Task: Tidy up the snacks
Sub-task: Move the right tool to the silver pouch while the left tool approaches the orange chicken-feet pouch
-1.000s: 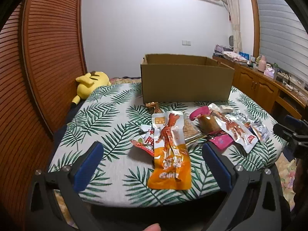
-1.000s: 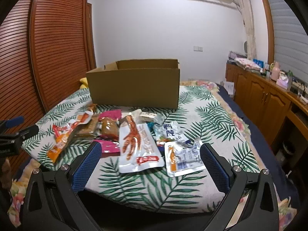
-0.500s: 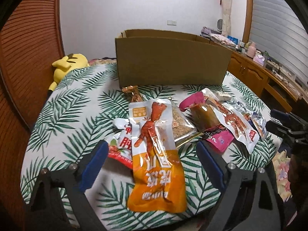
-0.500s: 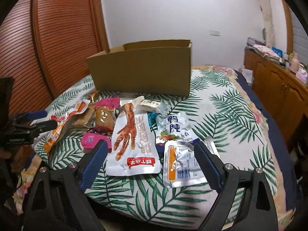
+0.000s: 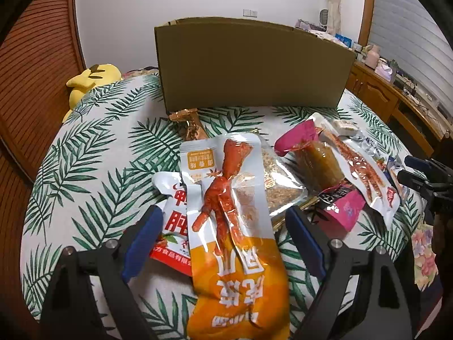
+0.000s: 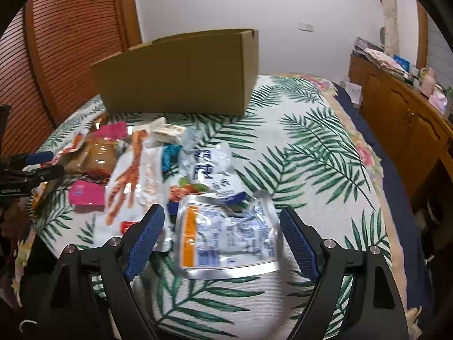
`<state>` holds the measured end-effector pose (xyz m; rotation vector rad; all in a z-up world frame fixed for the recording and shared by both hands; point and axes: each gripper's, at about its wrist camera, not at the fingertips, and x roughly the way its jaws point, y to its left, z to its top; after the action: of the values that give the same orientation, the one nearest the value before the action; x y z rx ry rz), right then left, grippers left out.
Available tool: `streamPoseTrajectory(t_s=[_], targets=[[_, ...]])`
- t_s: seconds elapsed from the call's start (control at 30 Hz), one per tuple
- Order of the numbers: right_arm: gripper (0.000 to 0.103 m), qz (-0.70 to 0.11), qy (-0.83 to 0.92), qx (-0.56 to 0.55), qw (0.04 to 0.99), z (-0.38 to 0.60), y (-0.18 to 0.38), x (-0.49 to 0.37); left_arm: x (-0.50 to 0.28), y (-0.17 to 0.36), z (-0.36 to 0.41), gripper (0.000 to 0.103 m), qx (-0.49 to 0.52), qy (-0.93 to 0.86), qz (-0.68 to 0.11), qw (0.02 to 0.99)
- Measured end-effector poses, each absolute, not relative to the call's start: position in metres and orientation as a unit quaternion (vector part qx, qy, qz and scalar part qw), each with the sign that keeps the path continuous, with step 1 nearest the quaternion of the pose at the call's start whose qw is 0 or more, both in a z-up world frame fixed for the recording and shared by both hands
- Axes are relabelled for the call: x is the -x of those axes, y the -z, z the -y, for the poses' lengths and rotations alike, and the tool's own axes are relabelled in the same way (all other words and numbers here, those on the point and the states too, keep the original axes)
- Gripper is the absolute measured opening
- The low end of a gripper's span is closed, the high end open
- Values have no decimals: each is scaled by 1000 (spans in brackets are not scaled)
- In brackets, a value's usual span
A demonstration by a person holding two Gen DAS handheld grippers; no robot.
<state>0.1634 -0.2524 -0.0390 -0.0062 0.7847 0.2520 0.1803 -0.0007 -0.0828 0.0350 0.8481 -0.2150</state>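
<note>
Both jaws are closing but nothing's pinched yet: the left gripper (image 5: 223, 243) is lined up around the orange packet (image 5: 235, 243), the right gripper (image 6: 219, 236) around the silver packet (image 6: 226, 235). Snacks are piled on the bed (image 6: 311, 141), probably for dropping into the cardboard box (image 5: 249, 65) behind.

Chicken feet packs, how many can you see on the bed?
2: an orange pack between the left gripper's closing jaws, and a white pack left of the right gripper. Others may hide in the pile.
</note>
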Motion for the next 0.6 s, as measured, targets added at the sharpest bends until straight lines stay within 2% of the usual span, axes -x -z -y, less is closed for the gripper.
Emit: streamPoseTrajectory(t_s=[0.47, 0.53, 0.6], targets=[[94, -394, -110, 39, 911, 246, 55, -174, -187, 86, -3, 91, -19, 103, -413, 905], [92, -394, -114, 39, 911, 247, 55, -173, -187, 87, -3, 91, -18, 103, -412, 905], [80, -391, -121, 39, 911, 246, 53, -171, -187, 87, -3, 91, -18, 103, -412, 905]])
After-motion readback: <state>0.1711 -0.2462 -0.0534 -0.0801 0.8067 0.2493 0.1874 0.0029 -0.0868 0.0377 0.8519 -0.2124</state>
